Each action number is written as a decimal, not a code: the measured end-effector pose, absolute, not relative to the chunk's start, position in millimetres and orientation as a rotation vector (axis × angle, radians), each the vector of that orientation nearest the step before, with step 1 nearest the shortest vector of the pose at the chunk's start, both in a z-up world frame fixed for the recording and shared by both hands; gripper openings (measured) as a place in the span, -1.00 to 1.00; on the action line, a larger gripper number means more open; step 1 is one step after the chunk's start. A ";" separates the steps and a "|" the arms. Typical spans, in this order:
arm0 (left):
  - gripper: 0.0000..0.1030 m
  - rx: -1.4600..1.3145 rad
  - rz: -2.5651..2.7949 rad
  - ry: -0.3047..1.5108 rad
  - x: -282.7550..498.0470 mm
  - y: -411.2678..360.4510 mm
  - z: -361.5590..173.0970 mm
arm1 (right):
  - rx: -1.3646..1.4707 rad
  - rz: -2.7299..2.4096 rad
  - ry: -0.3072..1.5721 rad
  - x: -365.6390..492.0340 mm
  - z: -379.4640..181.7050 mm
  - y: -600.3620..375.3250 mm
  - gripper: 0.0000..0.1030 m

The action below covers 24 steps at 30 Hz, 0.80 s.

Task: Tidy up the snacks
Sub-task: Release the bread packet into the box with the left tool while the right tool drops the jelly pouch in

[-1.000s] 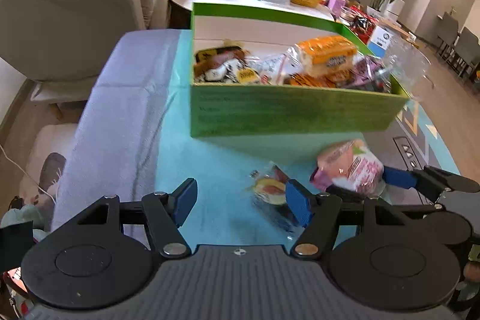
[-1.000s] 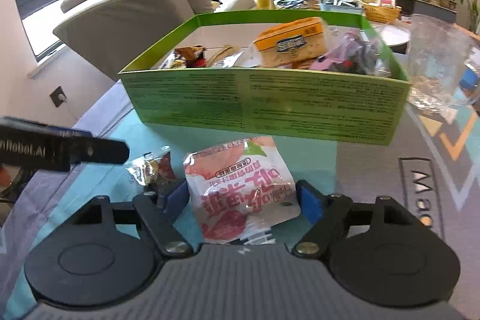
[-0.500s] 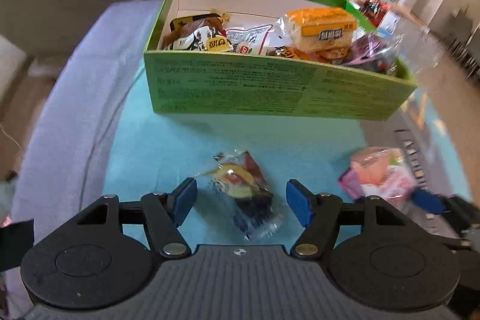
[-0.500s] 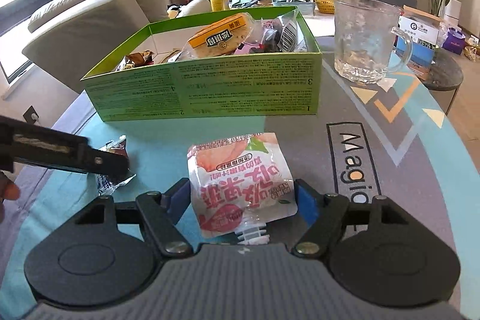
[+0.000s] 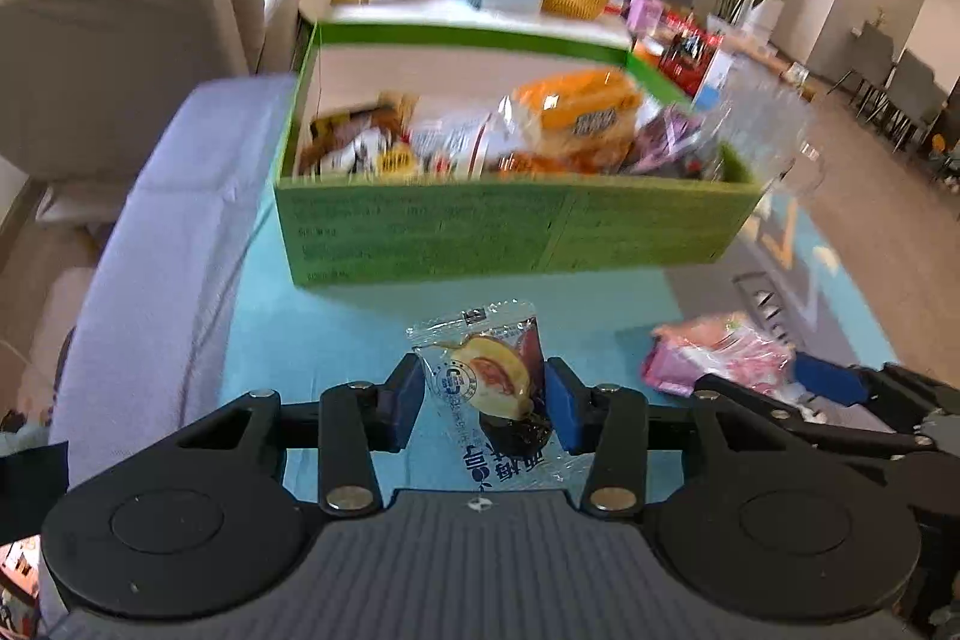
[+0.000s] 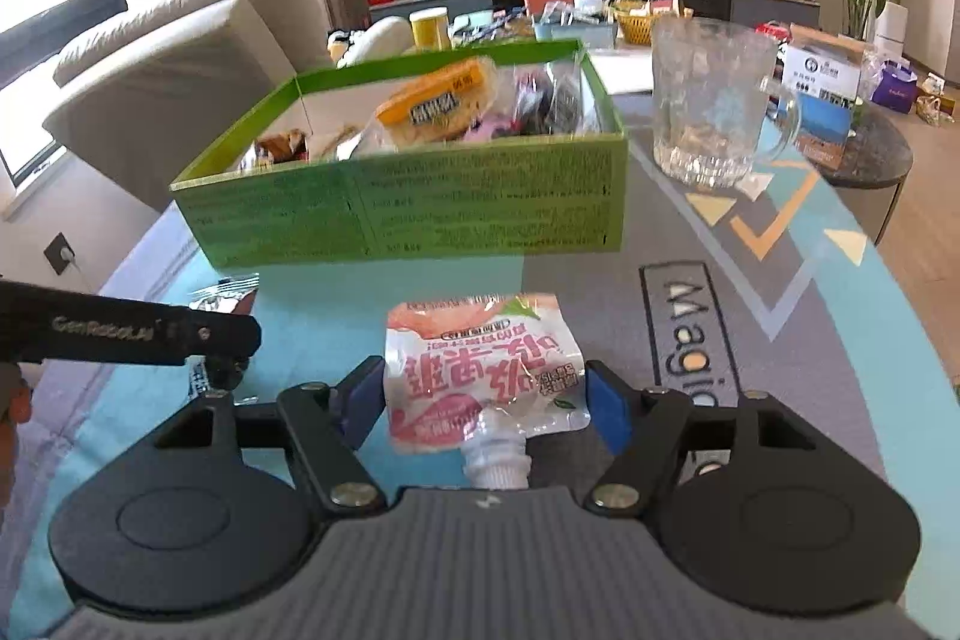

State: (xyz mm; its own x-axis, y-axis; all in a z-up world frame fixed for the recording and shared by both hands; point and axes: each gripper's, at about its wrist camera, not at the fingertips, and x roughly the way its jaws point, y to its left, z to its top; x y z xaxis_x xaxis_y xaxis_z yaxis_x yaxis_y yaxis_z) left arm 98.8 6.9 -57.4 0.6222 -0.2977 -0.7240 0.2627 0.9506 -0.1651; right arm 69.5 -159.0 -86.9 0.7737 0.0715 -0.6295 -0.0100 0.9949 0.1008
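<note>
A small clear snack packet (image 5: 486, 370) with a plum picture stands between the blue pads of my left gripper (image 5: 483, 394). The jaws are closing and both pads touch its sides. My right gripper (image 6: 483, 400) is shut on a pink spouted drink pouch (image 6: 480, 364), spout toward the camera. Just beyond both stands the green cardboard box (image 5: 510, 232), open-topped and holding several wrapped snacks, an orange pack on top. The pouch (image 5: 720, 352) shows at the right of the left wrist view. The right wrist view has one of the left gripper's fingers (image 6: 150, 331) and the packet's edge (image 6: 225, 295) at its left.
A glass mug (image 6: 708, 112) stands right of the box on the patterned round table (image 6: 780, 340). A beige sofa (image 6: 168, 58) is at the left, past the table's edge. A low side table (image 6: 870, 154) with boxes sits at the far right.
My left gripper came over the small packet, and its jaws closed from wide apart onto the packet's sides. My right gripper kept hold of the pink pouch and swung slightly to the right.
</note>
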 end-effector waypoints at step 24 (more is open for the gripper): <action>-0.20 -0.065 -0.304 0.644 137.5 14.3 12.4 | 0.142 0.112 0.505 93.5 -24.6 -161.5 0.17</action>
State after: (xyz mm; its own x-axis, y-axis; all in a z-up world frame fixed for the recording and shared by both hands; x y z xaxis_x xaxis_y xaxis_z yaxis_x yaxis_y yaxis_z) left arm 137.5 14.3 12.4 0.7573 -0.2990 -0.5806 0.2588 0.9536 -0.1535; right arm 93.5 -161.5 -24.6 0.8695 0.1416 -0.4732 -0.0718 0.9841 0.1625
